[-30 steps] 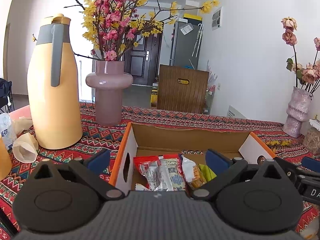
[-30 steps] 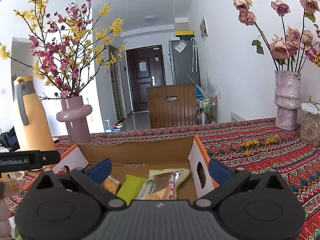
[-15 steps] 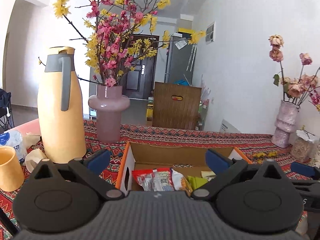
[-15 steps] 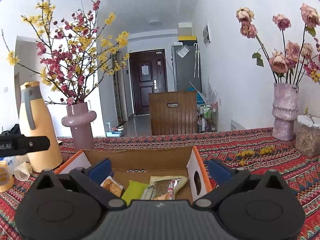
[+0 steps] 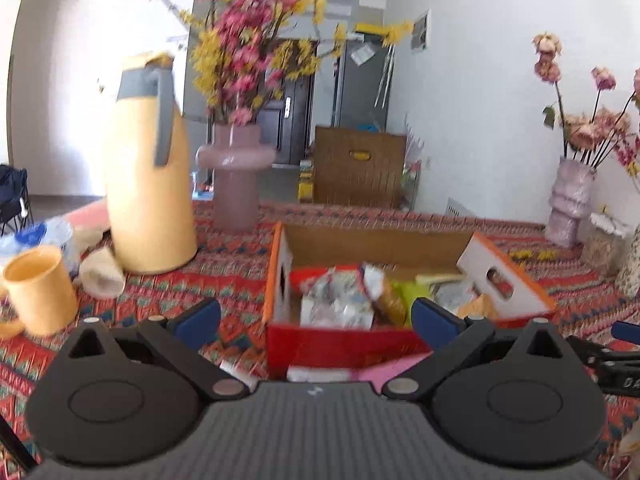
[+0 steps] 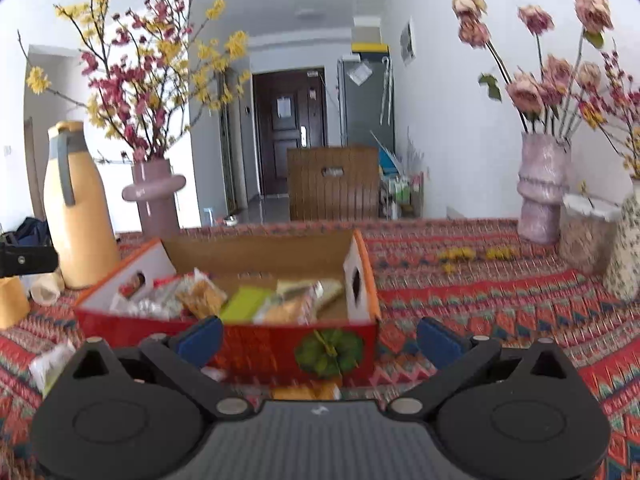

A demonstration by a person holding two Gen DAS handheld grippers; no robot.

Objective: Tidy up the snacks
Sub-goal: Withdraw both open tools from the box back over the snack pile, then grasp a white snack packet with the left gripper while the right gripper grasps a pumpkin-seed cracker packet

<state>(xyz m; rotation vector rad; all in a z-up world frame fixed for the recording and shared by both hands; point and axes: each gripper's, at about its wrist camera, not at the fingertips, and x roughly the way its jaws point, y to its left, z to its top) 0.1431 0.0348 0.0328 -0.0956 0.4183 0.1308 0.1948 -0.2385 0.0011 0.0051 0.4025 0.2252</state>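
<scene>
Both grippers have pulled back from the box (image 6: 248,320), so its red front wall now shows. A second ago they were up close, looking down inside. The left gripper (image 5: 316,316) and right gripper (image 6: 320,334) are wide open and hold nothing. The snacks (image 6: 224,300) lie piled in the box, which sits on the table cloth (image 6: 500,300) near the front edge. A few packets (image 6: 48,364) still lie outside, so I think more picking up comes next. The writing on the packets is too blurry to read.
</scene>
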